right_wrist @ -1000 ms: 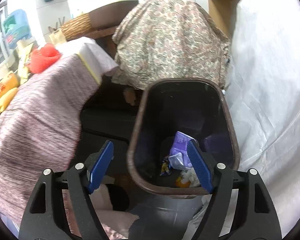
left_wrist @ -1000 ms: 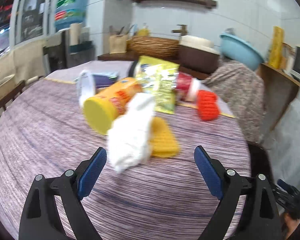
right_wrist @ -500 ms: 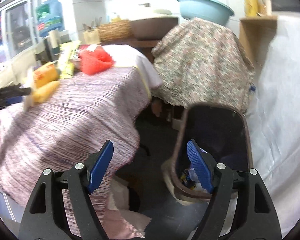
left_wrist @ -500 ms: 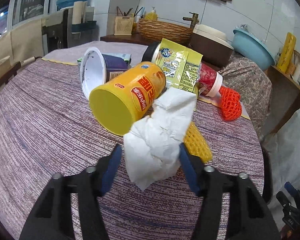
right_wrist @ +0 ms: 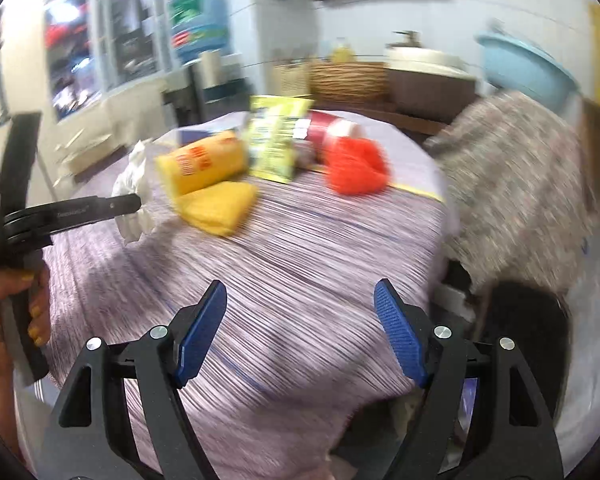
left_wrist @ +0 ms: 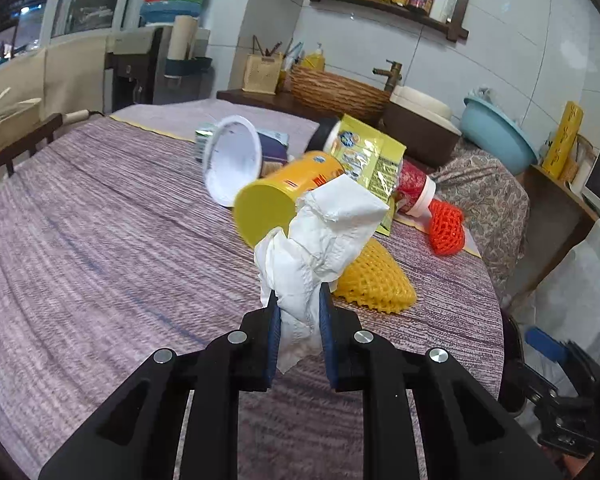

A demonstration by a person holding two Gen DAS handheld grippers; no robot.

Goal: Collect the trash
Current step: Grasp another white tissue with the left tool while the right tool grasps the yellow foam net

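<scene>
So our left gripper (left_wrist: 299,312) has its jaws closing in on the crumpled white tissue (left_wrist: 318,240), and the blue pads are already squeezing the lower end of the wad, so it's pinched between them while the rest of the paper sticks up and forward over the bench (left_wrist: 100,264). Right behind the tissue lies the yellow canister (left_wrist: 284,196) on its side, lid end facing us, and just beside it on the right is the yellow foam net (left_wrist: 374,280), flat on the striped purple cloth. Further back we've got a white cup (left_wrist: 234,160) tipped over, a yellow-green snack bag (left_wrist: 370,158) leaning across the pile, a red cup (left_wrist: 414,190) on its side, and an orange foam net (left_wrist: 446,226) near the far right edge. Our right gripper (right_wrist: 300,326) is over the near edge of the bench with its jaws spread wide and nothing between them, only cloth showing in the gap. That view is pretty smeared, but we can still make out the same pile further up the bench, the left gripper coming in from the left with a hand (right_wrist: 4,312) on its handle, and the dark trash bin (right_wrist: 528,332) down on the floor to the right, beside the bench edge.
</scene>
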